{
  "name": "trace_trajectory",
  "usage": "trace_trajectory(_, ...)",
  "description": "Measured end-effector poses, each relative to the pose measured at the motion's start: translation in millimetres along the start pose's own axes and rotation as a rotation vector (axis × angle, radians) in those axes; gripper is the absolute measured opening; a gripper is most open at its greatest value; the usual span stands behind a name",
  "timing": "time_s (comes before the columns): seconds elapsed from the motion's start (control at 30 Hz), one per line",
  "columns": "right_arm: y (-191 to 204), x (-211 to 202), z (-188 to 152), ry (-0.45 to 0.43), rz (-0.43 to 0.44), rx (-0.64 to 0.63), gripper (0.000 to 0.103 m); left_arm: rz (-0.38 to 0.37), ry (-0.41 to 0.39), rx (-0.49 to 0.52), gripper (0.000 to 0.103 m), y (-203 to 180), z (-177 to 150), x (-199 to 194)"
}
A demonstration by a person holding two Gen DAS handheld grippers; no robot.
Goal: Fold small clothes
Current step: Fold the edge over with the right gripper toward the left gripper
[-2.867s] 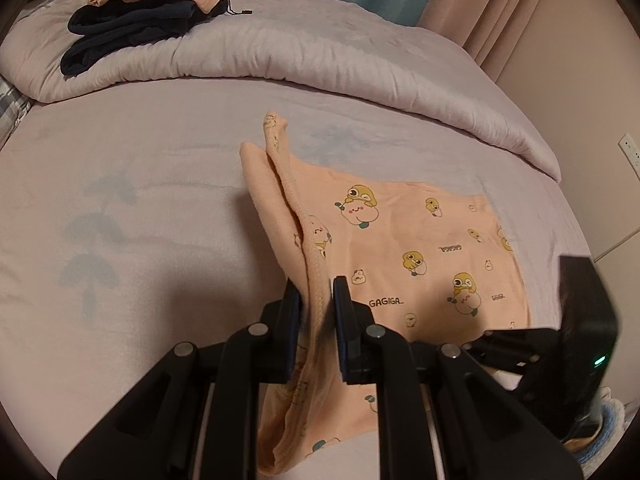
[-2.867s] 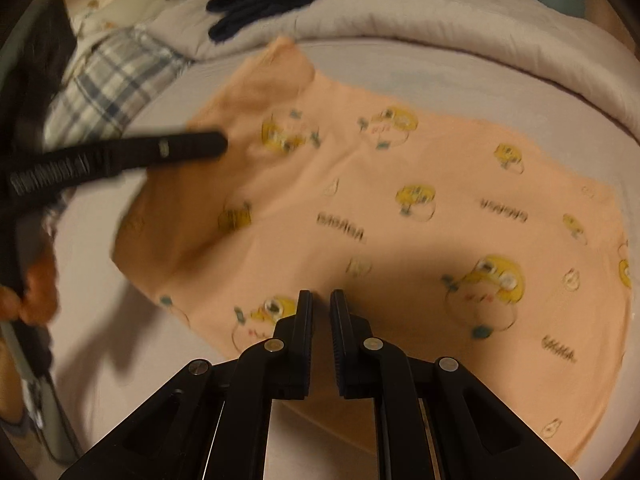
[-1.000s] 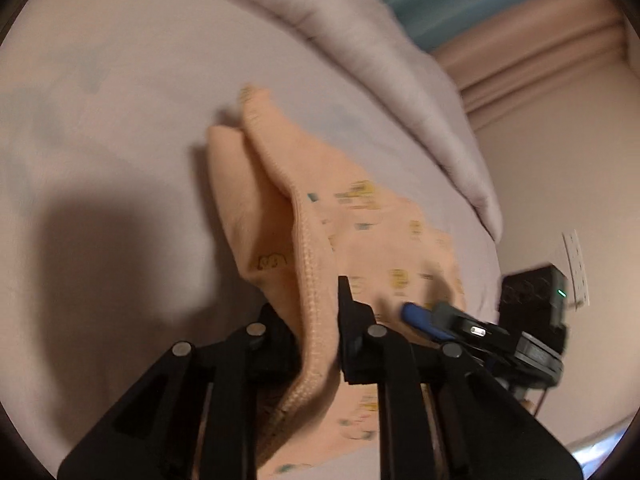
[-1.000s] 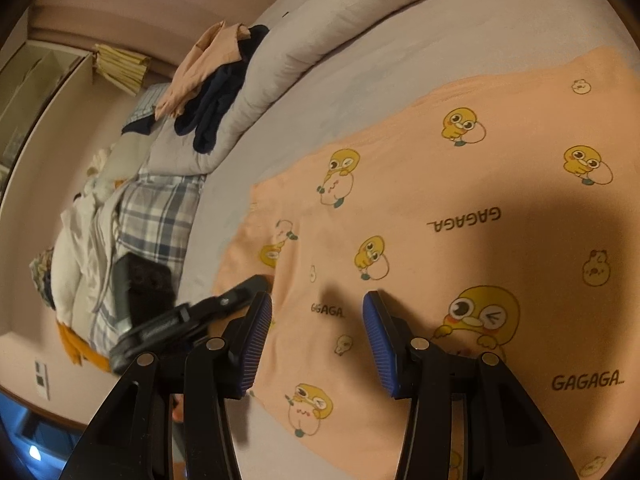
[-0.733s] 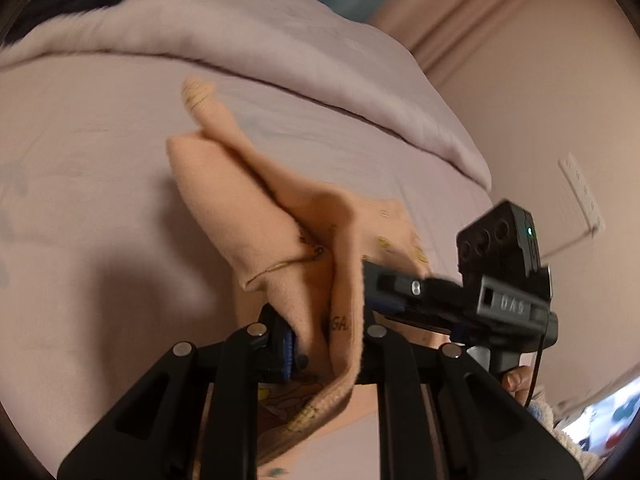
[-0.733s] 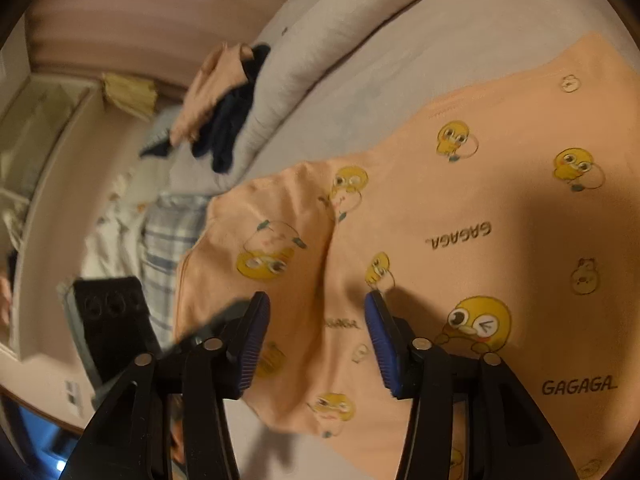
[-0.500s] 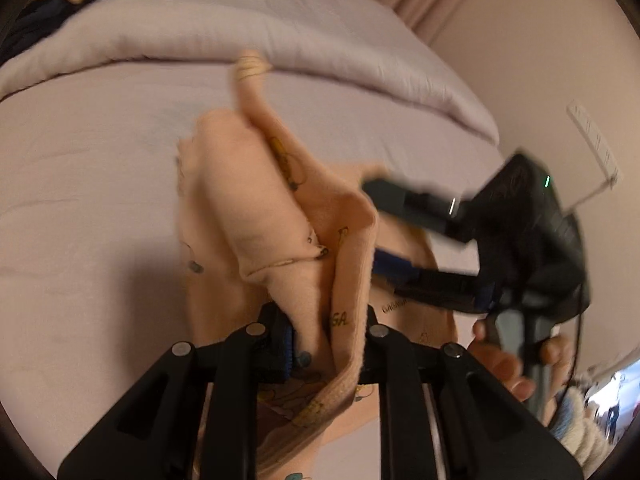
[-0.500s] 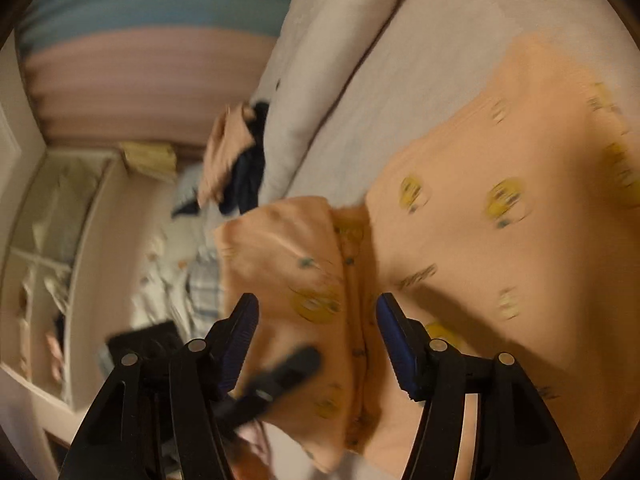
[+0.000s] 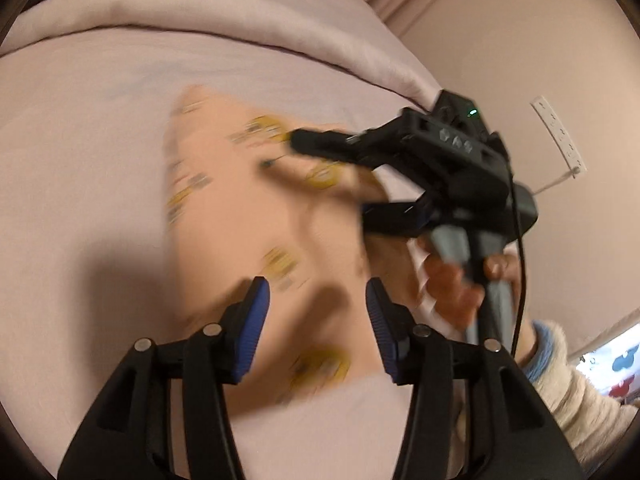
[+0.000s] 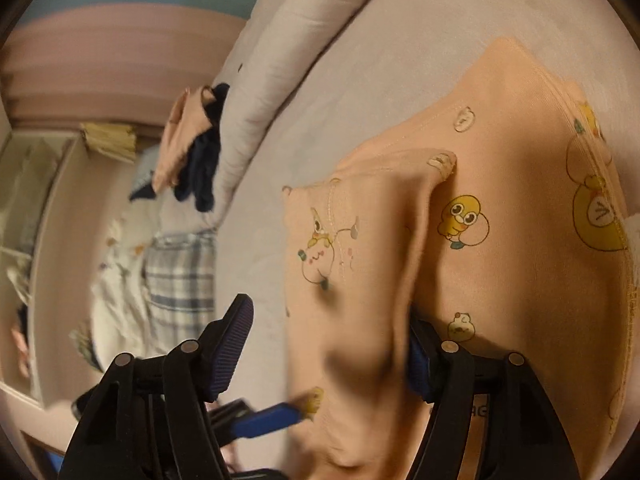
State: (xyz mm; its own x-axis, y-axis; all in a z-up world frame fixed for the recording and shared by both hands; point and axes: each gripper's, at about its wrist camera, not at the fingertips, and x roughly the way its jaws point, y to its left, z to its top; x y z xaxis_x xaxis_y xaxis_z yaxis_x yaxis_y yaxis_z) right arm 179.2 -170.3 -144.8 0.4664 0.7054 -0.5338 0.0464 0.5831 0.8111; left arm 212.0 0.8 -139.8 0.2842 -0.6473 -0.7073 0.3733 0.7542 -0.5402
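A small peach garment with yellow duck prints [image 9: 248, 200] lies on the lilac bed sheet [image 9: 80, 140], one side folded over onto the rest; it also shows in the right wrist view [image 10: 500, 240]. My left gripper [image 9: 316, 316] is open and empty just above the garment's near part. My right gripper [image 9: 340, 184] reaches in from the right over the garment, jaws apart. In the right wrist view the right gripper [image 10: 328, 340] is open, with a loose fold of the garment draped between its fingers. One blue pad [image 10: 268, 420] of the left gripper shows at the bottom.
A rolled lilac duvet [image 9: 224, 24] runs along the far side of the bed. A pile of peach and navy clothes [image 10: 196, 148] sits on it. A plaid pillow [image 10: 180, 280] lies at the bed's head. A wall with a socket [image 9: 556, 136] is on the right.
My left gripper has opened and let go of the garment's edge, which now lies folded over the rest. My right gripper has stayed open and moved over the fold.
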Motion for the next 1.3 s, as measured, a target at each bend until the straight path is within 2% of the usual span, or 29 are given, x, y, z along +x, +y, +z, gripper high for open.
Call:
trace_trajectory(0.07,3.7,-2.3,2.6,-0.024,-0.06,-0.045,0.067,0.039,-0.013,-0.04,0.05,17.2,-16.1,-12.1)
trace_trajectory(0.13,7.8,-4.5,5.4,-0.048,-0.13,-0.092,0.055,0.052,-0.015,-0.082,0.05,32.4,-29.6,-19.2)
trace_trajectory(0.17,9.5,-4.2,6.2,-0.049,-0.153,-0.118,0.042,0.055,-0.016,-0.114,0.05,41.4,-35.0,-22.3)
trace_trajectory(0.2,11.7,-1.5,7.5,-0.044,-0.168,-0.141,0.022,0.055,-0.019,-0.134,0.05,45.8,-39.9,-25.0)
trace_trajectory(0.23,13.5,0.5,7.5,-0.035,-0.188,-0.164,0.014,0.053,-0.023,-0.153,0.05,49.7,-42.8,-26.5)
trace_trajectory(0.3,18.8,-2.1,6.0,-0.04,-0.188,-0.203,0.009,0.044,-0.034,-0.181,0.05,55.0,-46.7,-29.5)
trace_trajectory(0.43,39.5,-25.9,7.1,-0.08,-0.181,-0.29,0.009,0.028,-0.041,-0.182,0.05,53.3,-46.7,-31.1)
trace_trajectory(0.5,41.4,-41.5,12.3,-0.104,-0.211,-0.304,0.009,0.023,-0.035,-0.172,0.05,52.0,-47.6,-31.2)
trace_trajectory(0.73,15.0,-60.0,25.5,-0.137,-0.294,-0.246,0.009,0.014,-0.007,-0.161,0.05,46.5,-46.1,-22.8)
trace_trajectory(0.9,-2.4,-72.5,28.4,-0.172,-0.299,-0.195,0.009,0.021,0.01,-0.127,0.05,33.4,-37.9,-16.3)
trace_trajectory(1.03,-13.1,-59.9,31.0,-0.13,-0.458,-0.216,0.009,0.019,0.006,-0.117,0.05,26.9,-27.9,-12.7)
trace_trajectory(1.13,-28.3,-58.2,31.3,-0.125,-0.417,-0.152,0.016,0.006,-0.008,-0.101,0.05,12.9,-21.9,-8.6)
trace_trajectory(1.17,-28.6,-60.2,29.6,-0.136,-0.416,-0.148,0.026,0.007,-0.013,-0.091,0.05,8.3,-19.7,-7.9)
trace_trajectory(1.2,-27.7,-62.6,27.5,-0.145,-0.443,-0.15,0.04,0.01,-0.015,-0.075,0.05,1.3,-16.2,-5.4)
trace_trajectory(1.3,-13.3,-74.0,15.8,-0.211,-0.547,-0.224,0.043,0.035,-0.039,-0.032,0.048,-13.6,-6.6,-2.3)
